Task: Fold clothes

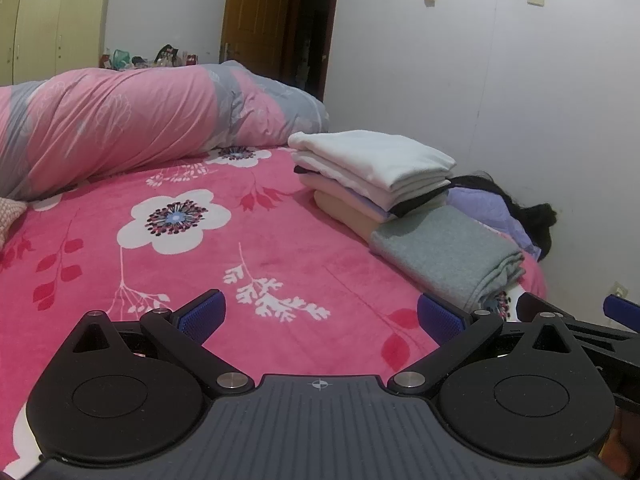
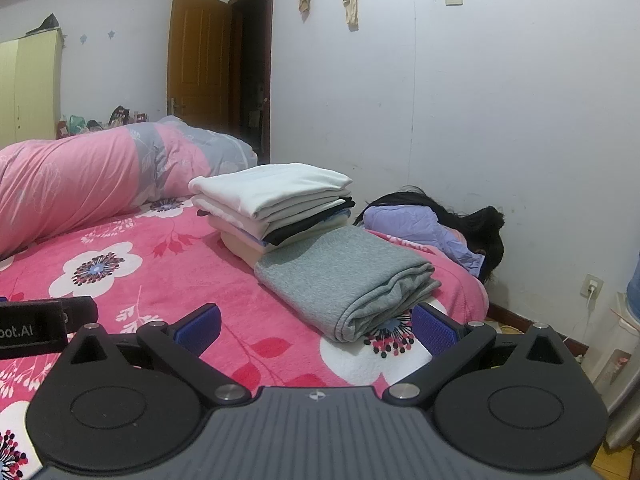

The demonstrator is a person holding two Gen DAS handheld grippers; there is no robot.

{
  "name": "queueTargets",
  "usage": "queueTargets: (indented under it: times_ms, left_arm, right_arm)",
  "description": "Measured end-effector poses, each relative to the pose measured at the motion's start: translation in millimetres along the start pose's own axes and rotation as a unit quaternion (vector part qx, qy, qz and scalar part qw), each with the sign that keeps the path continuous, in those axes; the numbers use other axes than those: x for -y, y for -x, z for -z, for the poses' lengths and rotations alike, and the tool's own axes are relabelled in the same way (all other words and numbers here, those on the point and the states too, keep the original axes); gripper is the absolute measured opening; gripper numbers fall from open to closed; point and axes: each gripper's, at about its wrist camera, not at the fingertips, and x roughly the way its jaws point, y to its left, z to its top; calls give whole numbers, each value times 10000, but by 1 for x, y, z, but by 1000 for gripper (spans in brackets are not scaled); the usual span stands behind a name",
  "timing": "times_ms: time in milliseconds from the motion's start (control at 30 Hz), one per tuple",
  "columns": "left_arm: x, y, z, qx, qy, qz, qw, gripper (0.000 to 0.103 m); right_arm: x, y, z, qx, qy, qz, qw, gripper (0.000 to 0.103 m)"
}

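A folded grey garment (image 1: 448, 252) (image 2: 344, 276) lies on the pink flowered bedspread (image 1: 192, 264) (image 2: 160, 264) near the bed's right edge. Behind it stands a neat stack of folded clothes (image 1: 368, 172) (image 2: 272, 200), white on top, with black, lilac and cream layers below. My left gripper (image 1: 320, 316) hovers open over the bedspread, left of the grey garment, nothing between its blue pads. My right gripper (image 2: 316, 326) is also open and empty, just in front of the grey garment's near corner. The right gripper's body shows at the left wrist view's right edge.
A rolled pink and grey duvet (image 1: 140, 120) (image 2: 100, 176) lies across the back of the bed. A lilac jacket with black fur trim (image 1: 504, 208) (image 2: 432, 228) sits by the white wall. A brown door (image 2: 196, 60) and a wardrobe (image 1: 52, 20) stand behind.
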Motion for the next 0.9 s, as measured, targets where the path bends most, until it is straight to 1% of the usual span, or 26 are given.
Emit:
queueTargets:
  times_ms: [900]
  left_arm:
    - [-1, 0, 1, -14, -7, -3, 10000, 103]
  right_arm:
    - [0, -1, 2, -39, -25, 30, 10000, 103]
